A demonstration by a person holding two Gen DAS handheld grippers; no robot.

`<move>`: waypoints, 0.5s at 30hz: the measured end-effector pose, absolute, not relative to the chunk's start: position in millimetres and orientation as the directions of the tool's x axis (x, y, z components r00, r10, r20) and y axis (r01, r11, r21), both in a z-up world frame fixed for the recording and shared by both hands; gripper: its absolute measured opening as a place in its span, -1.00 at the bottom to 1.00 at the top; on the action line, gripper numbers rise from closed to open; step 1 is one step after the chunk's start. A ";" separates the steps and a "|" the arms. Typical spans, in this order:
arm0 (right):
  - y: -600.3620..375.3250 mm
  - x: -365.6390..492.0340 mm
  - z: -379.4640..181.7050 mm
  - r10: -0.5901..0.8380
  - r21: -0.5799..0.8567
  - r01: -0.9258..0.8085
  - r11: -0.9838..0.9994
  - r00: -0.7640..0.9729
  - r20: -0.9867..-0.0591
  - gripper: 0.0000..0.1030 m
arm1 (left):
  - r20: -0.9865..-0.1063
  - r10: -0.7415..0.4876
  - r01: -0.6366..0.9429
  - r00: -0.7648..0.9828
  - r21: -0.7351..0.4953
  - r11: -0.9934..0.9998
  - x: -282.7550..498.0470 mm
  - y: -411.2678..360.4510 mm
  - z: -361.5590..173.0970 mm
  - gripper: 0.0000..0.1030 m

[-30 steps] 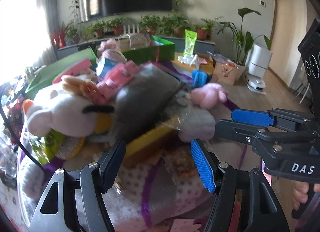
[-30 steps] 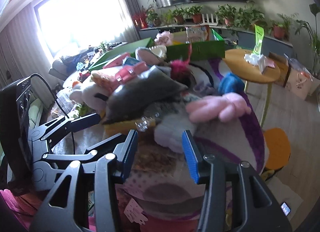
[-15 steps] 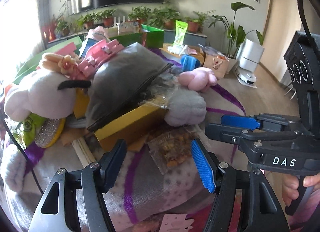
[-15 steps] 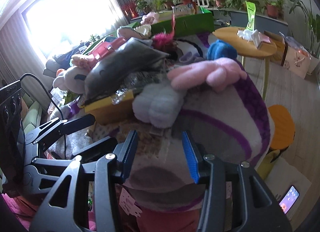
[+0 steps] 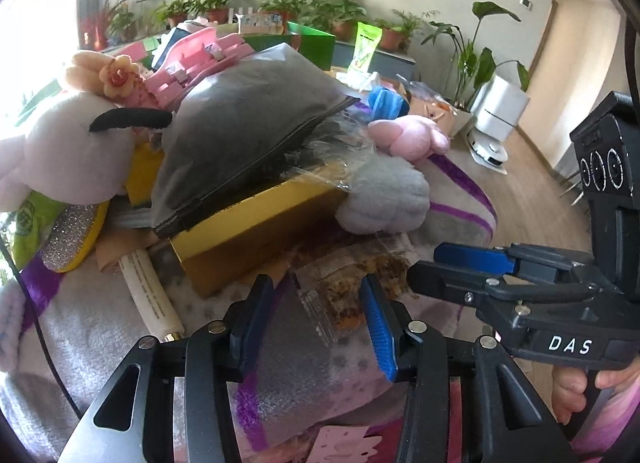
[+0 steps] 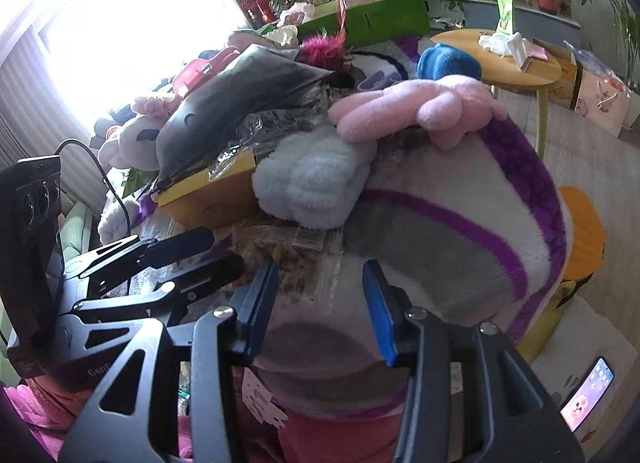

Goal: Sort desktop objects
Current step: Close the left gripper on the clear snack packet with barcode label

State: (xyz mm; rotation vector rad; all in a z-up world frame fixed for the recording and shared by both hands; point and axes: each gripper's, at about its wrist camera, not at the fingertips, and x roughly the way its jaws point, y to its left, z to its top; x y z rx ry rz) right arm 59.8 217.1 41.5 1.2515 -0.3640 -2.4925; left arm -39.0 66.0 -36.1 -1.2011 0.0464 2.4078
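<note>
A clear snack bag with brown pieces lies on the blanket-covered desk, just in front of a yellow box. My left gripper is open, its fingers on either side of the bag's near end. My right gripper is open too, and the same bag lies just ahead of it, towards its left finger. A grey zip pouch rests on the box. A grey-white plush and a pink plush lie to the right.
A white plush with a flower, a pink toy, a white tube and a glittery yellow disc crowd the left. A green box stands behind. A round wooden side table and an orange stool stand to the right.
Both grippers have come down and closer to the snack bag at the desk's near edge. The left jaws have narrowed a little but stay open.
</note>
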 end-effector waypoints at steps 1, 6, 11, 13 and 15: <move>216.0 58.8 40.2 -0.405 0.372 0.178 -0.911 -0.556 -0.726 -0.15 | -0.767 0.378 -0.404 -0.518 -0.170 -0.899 -39.3 66.0 -36.6 -0.10; 211.4 54.1 34.7 -0.417 0.377 0.190 -0.907 -0.539 -0.732 -0.16 | -0.771 0.390 -0.411 -0.503 -0.184 -0.893 -42.5 66.0 -40.4 -0.10; 213.5 52.3 32.9 -0.435 0.394 0.196 -0.898 -0.534 -0.725 -0.26 | -0.775 0.438 -0.419 -0.456 -0.248 -0.874 -49.8 66.2 -47.7 -0.10; 212.6 52.0 32.2 -0.446 0.403 0.203 -0.892 -0.531 -0.720 -0.35 | -0.772 0.436 -0.422 -0.462 -0.241 -0.874 -49.4 67.1 -47.6 -0.10; 211.4 52.4 32.4 -0.442 0.396 0.206 -0.895 -0.535 -0.720 -0.39 | -0.768 0.441 -0.423 -0.464 -0.245 -0.872 -48.4 67.2 -47.5 -0.10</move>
